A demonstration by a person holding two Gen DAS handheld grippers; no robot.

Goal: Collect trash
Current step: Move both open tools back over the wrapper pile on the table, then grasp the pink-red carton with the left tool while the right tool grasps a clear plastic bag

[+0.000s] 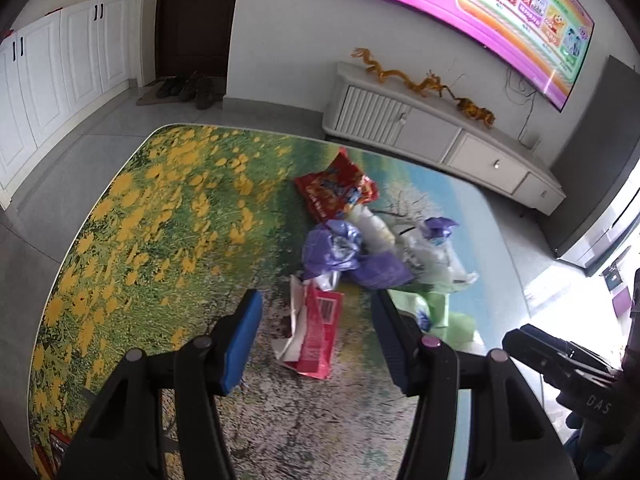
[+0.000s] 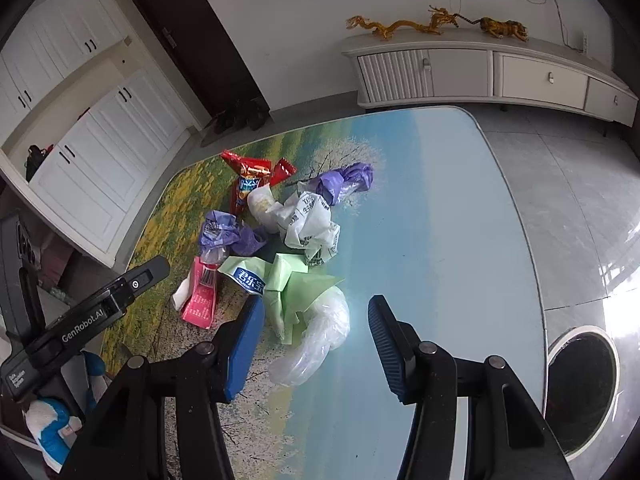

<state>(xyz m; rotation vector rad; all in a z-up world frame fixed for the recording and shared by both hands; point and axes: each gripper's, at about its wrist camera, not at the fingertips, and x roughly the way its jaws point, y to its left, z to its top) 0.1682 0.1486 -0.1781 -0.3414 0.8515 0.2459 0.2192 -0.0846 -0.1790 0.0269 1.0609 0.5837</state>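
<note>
Trash [image 1: 352, 248]: heaped near the middle of the tabletop [image 1: 160, 208]; nothing lifted yet.

Left wrist view
- Left tool [image 1: 316, 312]: jaws partly apart, empty, hanging above the pink carton [image 1: 320, 332], no pad touching it.
- Pile behind: purple bags [image 1: 340, 248], white bag [image 1: 432, 256], red snack wrapper [image 1: 340, 188] at the far edge.
- Green paper [image 1: 432, 304]: just beside the right-hand finger, partly hidden by it.
- Other tool: dark body at the lower right corner, jaws out of sight here.

Right wrist view
- Right tool [image 2: 316, 320]: jaws partly apart, empty, framing the clear plastic bag [image 2: 316, 340] and the green paper [image 2: 288, 280].
- Bin [image 2: 580, 392]: round, dark inside, on the floor just past the tabletop's right edge.
- Left tool's body: at the left, beside the pink carton [image 2: 200, 300].

Step in hand: likely the approach to a first pick, one piece per tool.

Next move: probably lower and close, left on the carton, right on the clear bag or green paper.

In the way: pieces overlapping and touching, so a neighbour may get dragged; thin film may slip from the pads.

Surroundings: TV cabinet [image 2: 480, 72], white cupboards [image 1: 60, 92], dark door [image 2: 192, 40], shoes on a mat, all well apart.
</note>
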